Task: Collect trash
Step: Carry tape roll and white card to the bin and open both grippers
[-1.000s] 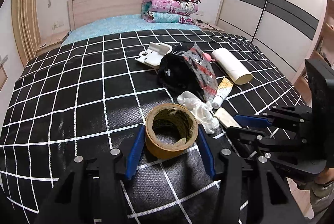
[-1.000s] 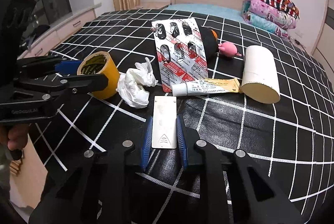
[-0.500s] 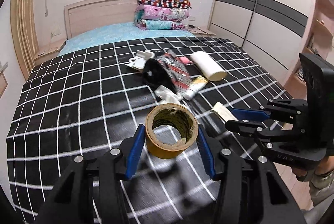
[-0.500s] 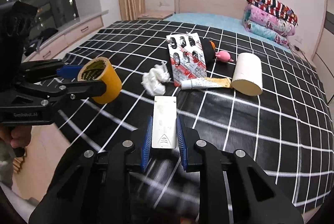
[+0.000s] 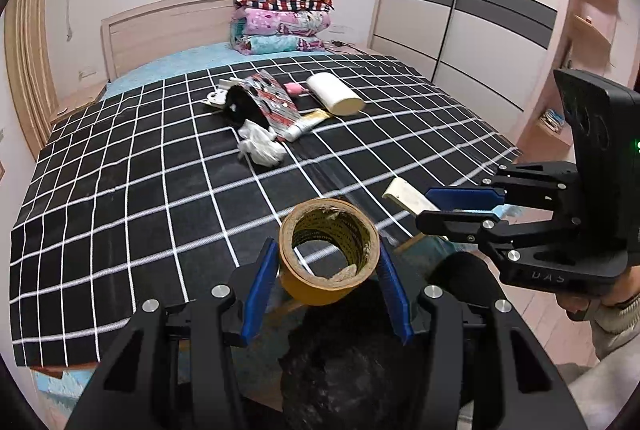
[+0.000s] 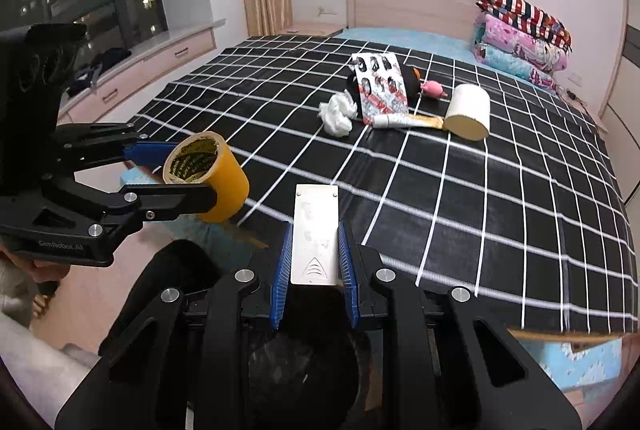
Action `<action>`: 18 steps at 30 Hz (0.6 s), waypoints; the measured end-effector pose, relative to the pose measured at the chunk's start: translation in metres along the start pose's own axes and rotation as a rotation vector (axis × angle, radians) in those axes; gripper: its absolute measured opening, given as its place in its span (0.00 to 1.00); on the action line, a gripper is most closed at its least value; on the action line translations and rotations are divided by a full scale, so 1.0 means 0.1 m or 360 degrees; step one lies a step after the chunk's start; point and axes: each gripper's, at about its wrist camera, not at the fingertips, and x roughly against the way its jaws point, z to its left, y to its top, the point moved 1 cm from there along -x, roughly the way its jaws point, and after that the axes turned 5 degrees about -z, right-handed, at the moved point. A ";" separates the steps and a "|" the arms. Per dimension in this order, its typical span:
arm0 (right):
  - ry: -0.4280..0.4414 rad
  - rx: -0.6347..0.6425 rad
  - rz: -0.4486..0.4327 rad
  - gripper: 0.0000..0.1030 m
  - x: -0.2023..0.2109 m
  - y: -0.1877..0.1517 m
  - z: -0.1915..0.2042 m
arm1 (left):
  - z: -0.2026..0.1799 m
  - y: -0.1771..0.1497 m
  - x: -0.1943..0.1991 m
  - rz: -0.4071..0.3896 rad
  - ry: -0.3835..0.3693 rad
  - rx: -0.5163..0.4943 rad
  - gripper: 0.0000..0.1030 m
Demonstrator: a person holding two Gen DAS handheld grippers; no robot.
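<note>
At the bottom middle of each wrist view, my left hand-held gripper (image 5: pixel 328 270) is clamped on the tape roll (image 5: pixel 329 250) and the right hand-held gripper (image 6: pixel 314 262) pinches a flat white card (image 6: pixel 315 234). Both hang past the bed's edge above a dark bin (image 6: pixel 302 370), I think. Biggest worry: the thin card twists loose, or a drop misses onto the floor. Rest of the trash, tissue (image 6: pixel 337 111) and tube (image 6: pixel 404 120), sits mid-frame on the black checked bedspread (image 6: pixel 480 197); wardrobe (image 5: pixel 480 9) upper right.
</note>
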 end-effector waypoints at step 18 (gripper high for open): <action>0.0073 -0.0029 0.0268 0.23 -0.11 -0.77 0.07 | -0.29 -0.68 -0.30 0.0290 -0.0136 -0.0034 0.47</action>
